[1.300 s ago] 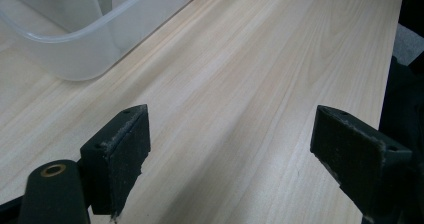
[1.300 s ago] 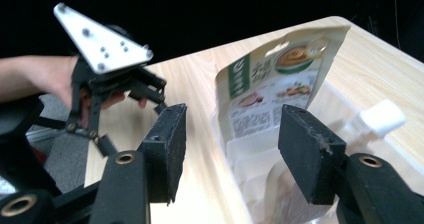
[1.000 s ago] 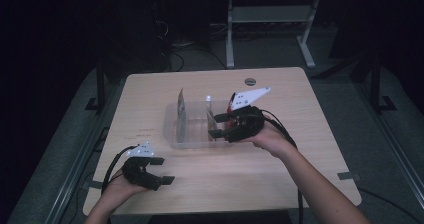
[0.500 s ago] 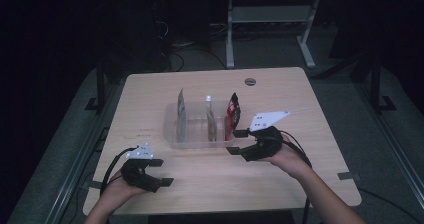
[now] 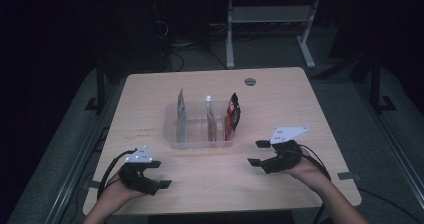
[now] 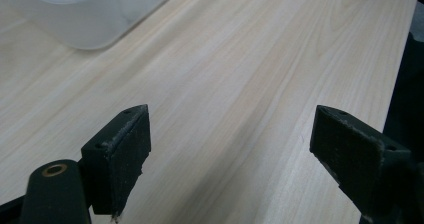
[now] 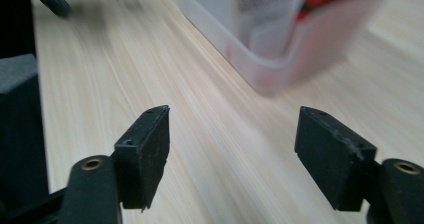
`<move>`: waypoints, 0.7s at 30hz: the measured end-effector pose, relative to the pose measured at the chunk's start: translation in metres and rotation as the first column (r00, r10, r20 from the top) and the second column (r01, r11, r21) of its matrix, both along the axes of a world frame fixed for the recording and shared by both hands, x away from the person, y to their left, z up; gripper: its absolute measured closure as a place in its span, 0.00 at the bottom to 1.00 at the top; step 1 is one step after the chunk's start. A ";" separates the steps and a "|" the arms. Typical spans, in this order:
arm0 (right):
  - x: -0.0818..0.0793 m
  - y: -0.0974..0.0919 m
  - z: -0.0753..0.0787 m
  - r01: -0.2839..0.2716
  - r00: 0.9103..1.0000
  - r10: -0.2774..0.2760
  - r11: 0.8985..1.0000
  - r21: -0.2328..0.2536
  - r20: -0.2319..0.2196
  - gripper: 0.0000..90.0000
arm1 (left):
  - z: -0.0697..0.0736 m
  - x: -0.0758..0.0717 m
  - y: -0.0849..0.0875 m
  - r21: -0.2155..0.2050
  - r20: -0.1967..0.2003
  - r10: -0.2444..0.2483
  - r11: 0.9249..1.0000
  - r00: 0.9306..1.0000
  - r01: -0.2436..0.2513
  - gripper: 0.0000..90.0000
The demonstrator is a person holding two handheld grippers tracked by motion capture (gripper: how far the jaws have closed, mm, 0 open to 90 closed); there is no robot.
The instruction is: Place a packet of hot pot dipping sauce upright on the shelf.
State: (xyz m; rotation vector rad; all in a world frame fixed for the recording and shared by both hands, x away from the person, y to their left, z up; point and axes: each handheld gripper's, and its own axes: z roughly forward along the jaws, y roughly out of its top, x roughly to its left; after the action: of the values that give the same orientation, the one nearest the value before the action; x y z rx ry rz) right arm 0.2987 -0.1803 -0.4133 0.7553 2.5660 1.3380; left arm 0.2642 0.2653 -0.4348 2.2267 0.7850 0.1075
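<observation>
We saw the right gripper [image 5: 256, 152] back at the table's [image 5: 280, 91] near edge, jaws just opened and empty; red packet [image 5: 233, 113] left standing in the bin [image 5: 172, 136] (placement apparently done). Left gripper [image 5: 161, 174] idle, jaws released.

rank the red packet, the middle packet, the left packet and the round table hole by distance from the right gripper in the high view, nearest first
From the right gripper:
1. red packet, bin's right end
2. middle packet, bin's centre
3. left packet, bin's left end

Round table hole, far edge: too close to call with left packet.

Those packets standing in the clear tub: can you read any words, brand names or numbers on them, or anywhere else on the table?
None can be read.
Red packet: print too small and blurred.
Two pale packets: no legible print.
Clear tub: no label seen.
Table: faint marks near its left edge, too small to read.
</observation>
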 end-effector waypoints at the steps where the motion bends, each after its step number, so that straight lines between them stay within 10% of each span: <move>1: -0.001 -0.004 -0.003 0.009 1.000 -0.009 1.000 -0.007 0.000 0.31 | 0.000 -0.001 0.002 -0.007 0.000 0.006 1.000 1.000 -0.006 0.18; 12: -0.005 -0.048 -0.034 0.110 0.993 -0.113 0.988 -0.110 -0.021 0.17 | -0.008 -0.007 0.016 0.042 0.021 0.027 0.999 0.999 -0.028 0.17; 21: -0.002 -0.054 -0.041 0.113 0.993 -0.116 0.989 -0.096 -0.025 0.16 | -0.014 -0.005 0.017 0.062 0.020 0.015 0.998 1.000 -0.017 0.15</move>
State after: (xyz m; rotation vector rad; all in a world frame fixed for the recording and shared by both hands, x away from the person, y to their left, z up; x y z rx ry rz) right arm 0.2965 -0.2343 -0.4543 0.8977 2.5453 1.1711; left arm 0.2589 0.2825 -0.4492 2.2753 0.7991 0.1629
